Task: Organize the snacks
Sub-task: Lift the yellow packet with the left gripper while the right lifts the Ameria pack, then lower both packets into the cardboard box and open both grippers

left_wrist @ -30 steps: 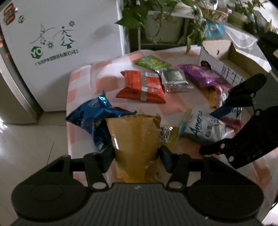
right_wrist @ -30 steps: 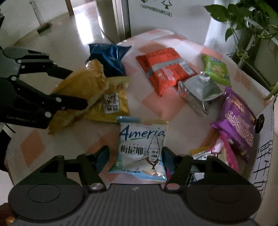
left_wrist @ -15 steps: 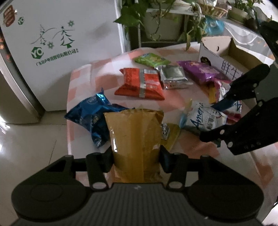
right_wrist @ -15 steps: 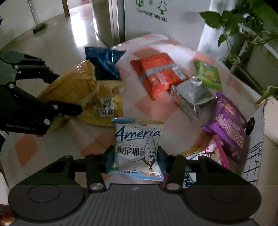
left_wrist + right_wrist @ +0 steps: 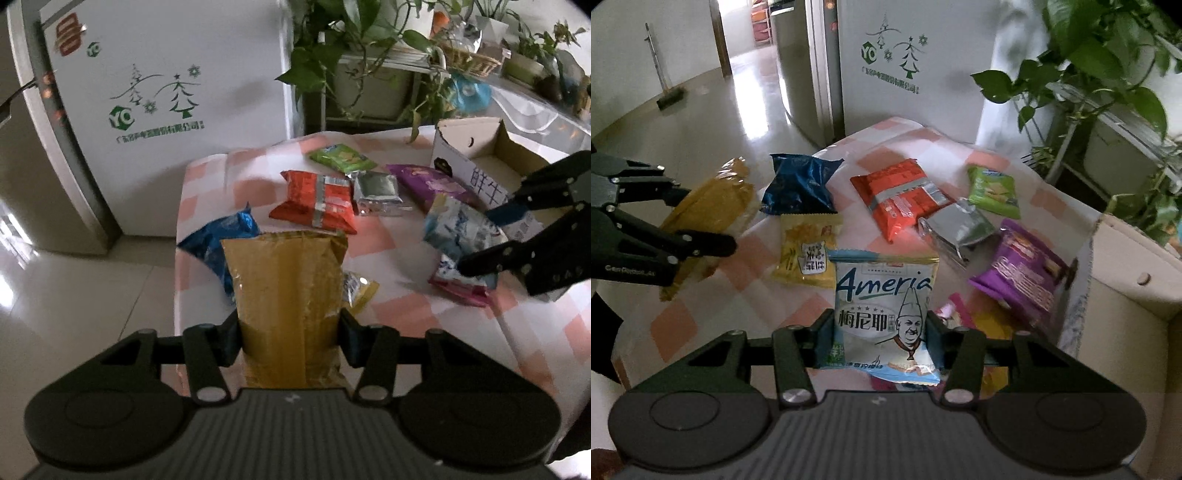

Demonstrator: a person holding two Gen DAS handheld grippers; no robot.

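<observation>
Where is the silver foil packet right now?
In the right wrist view the silver foil packet lies on the checked tablecloth, right of centre, between the red packet and the purple packet, below the green packet.

White fridge (image 5: pixel 155 110) with green tree logo stands behind the table, which has a pink-and-white checked cloth (image 5: pixel 236 177). Potted trailing plants (image 5: pixel 1108 74) on a rack to one side. Wicker basket (image 5: pixel 469 62) on the rack top. Broom (image 5: pixel 666 96) leans on far wall.
</observation>
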